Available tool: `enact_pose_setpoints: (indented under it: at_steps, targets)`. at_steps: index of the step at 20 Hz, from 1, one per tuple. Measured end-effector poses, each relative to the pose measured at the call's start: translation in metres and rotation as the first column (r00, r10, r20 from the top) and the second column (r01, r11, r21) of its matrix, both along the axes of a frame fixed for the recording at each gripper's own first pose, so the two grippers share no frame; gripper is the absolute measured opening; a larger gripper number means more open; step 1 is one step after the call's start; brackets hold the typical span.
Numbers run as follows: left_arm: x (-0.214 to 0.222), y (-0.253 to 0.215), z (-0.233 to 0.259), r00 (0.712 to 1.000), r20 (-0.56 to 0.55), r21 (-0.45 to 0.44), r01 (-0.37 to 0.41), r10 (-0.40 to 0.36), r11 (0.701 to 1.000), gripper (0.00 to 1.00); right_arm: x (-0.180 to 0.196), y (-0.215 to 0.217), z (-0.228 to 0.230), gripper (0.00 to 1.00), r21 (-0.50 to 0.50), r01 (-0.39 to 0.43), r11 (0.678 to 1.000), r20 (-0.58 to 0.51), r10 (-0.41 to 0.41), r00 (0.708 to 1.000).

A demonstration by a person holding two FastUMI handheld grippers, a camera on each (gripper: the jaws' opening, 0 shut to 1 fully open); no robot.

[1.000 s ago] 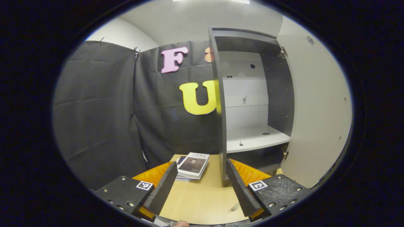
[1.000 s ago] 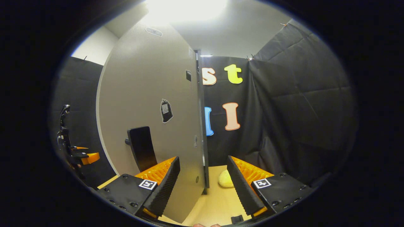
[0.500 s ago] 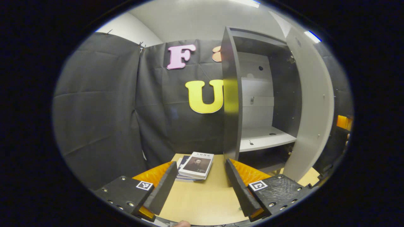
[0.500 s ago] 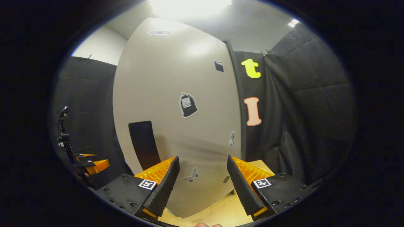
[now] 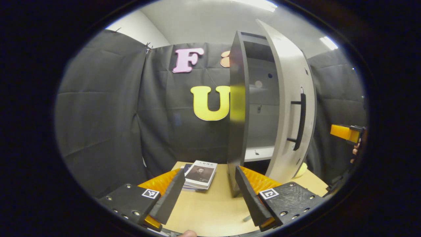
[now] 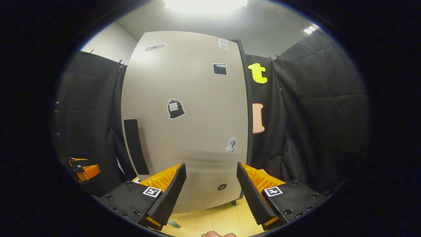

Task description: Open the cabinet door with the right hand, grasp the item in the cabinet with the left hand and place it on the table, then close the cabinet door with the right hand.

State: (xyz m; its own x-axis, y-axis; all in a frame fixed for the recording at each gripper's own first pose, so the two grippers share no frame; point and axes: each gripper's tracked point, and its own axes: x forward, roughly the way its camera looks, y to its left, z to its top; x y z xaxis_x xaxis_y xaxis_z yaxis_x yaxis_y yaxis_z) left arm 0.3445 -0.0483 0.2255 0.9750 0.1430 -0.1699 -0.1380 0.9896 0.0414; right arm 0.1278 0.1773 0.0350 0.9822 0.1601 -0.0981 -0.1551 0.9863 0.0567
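The grey cabinet door (image 5: pixel 289 98) stands nearly closed, leaving a narrow gap through which a bare white shelf (image 5: pixel 260 153) shows. Its black handle (image 5: pixel 301 121) faces outward. A small stack of books (image 5: pixel 200 174) lies on the wooden table (image 5: pixel 210 210) left of the dark cabinet side (image 5: pixel 237 108). My left gripper (image 5: pixel 209 171) is open above the table, holding nothing. In the right gripper view the door (image 6: pixel 190 125) with its stickers and handle (image 6: pixel 135 146) is close ahead of my right gripper (image 6: pixel 211 166), which is open and empty. I cannot tell if it touches the door.
A pale yellow object (image 5: pixel 301 169) peeks out on the table behind the door's lower edge. The right gripper (image 5: pixel 345 132) appears far right in the left gripper view, and the left gripper (image 6: pixel 84 168) far left in the right gripper view. Black cloth walls surround the table.
The door has swung from wide open to nearly closed, hiding most of the cabinet interior. The right gripper followed the door's face. The left gripper stayed put, open.
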Motion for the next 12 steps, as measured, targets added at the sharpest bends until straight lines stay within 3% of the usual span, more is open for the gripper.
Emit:
enact_pose_setpoints:
  at_steps: [2, 4, 5, 6, 7, 8, 10, 12]
  targets:
    - [0.004, -0.012, 0.002, 1.000, 0.006, -0.001, 0.006, -0.006, 1.000, 0.94, 0.008, -0.015, 0.001, 0.93, 0.002, 0.008, 1.000, -0.002, -0.008, 1.000]
    - [0.006, -0.025, 0.009, 1.000, 0.023, -0.020, 0.012, -0.012, 1.000, 0.92, 0.012, -0.030, 0.006, 0.98, -0.016, 0.012, 1.000, 0.012, -0.012, 1.000]
    - [0.007, -0.033, 0.015, 0.999, 0.041, -0.036, 0.021, -0.020, 0.999, 0.92, 0.015, -0.040, 0.008, 0.93, -0.024, 0.020, 1.000, 0.020, -0.019, 1.000]
    - [0.008, -0.038, 0.019, 0.998, 0.058, -0.046, 0.029, -0.026, 0.999, 0.92, 0.016, -0.048, 0.009, 0.98, -0.025, 0.018, 1.000, 0.025, -0.018, 1.000]
    - [0.009, -0.044, 0.027, 0.997, 0.075, -0.047, 0.029, -0.026, 0.998, 0.92, 0.017, -0.056, 0.010, 0.93, -0.019, 0.015, 1.000, 0.024, -0.014, 1.000]
    - [0.009, -0.046, 0.032, 0.996, 0.090, -0.048, 0.030, -0.025, 0.998, 0.92, 0.020, -0.063, 0.010, 0.97, -0.011, 0.010, 1.000, 0.018, -0.010, 1.000]
    - [0.014, -0.052, 0.037, 0.993, 0.115, -0.066, 0.044, -0.036, 0.997, 0.92, 0.024, -0.084, 0.005, 0.93, -0.012, 0.026, 1.000, 0.009, -0.026, 1.000]
    - [0.017, -0.052, 0.046, 0.991, 0.134, -0.083, 0.020, -0.008, 0.996, 0.92, 0.027, -0.102, -0.004, 0.97, -0.020, 0.031, 0.999, -0.011, -0.031, 0.999]
